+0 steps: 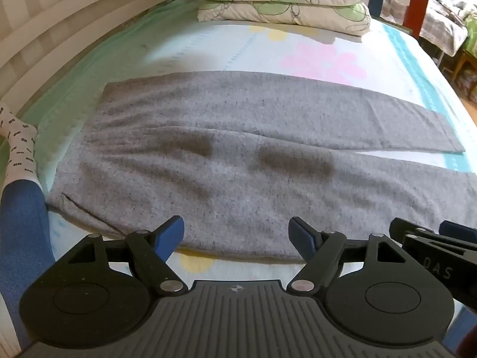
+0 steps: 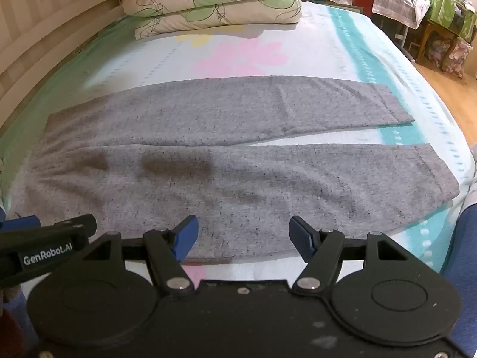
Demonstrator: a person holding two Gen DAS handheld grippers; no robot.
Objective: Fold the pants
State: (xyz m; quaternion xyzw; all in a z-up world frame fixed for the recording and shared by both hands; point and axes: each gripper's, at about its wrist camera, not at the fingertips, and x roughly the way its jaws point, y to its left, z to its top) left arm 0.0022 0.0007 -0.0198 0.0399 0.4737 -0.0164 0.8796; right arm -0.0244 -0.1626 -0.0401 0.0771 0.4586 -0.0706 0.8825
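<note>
Grey pants [image 1: 238,155] lie flat and spread on the bed, waist to the left, both legs stretching right and slightly apart; they also show in the right wrist view [image 2: 226,173]. My left gripper [image 1: 237,240] is open and empty, held above the near edge of the pants by the waist end. My right gripper [image 2: 243,235] is open and empty, held above the near leg's edge. Each gripper shows at the edge of the other's view: the right one [image 1: 432,241] and the left one [image 2: 44,232]. Their shadows fall on the fabric.
The bed has a flowered sheet [image 1: 322,56] and a folded floral quilt [image 1: 283,0] at the far end. A slatted white bed rail [image 1: 44,44] runs along the left. A person's leg in a white sock [image 1: 21,149] is at left. Furniture [image 2: 441,24] stands at right.
</note>
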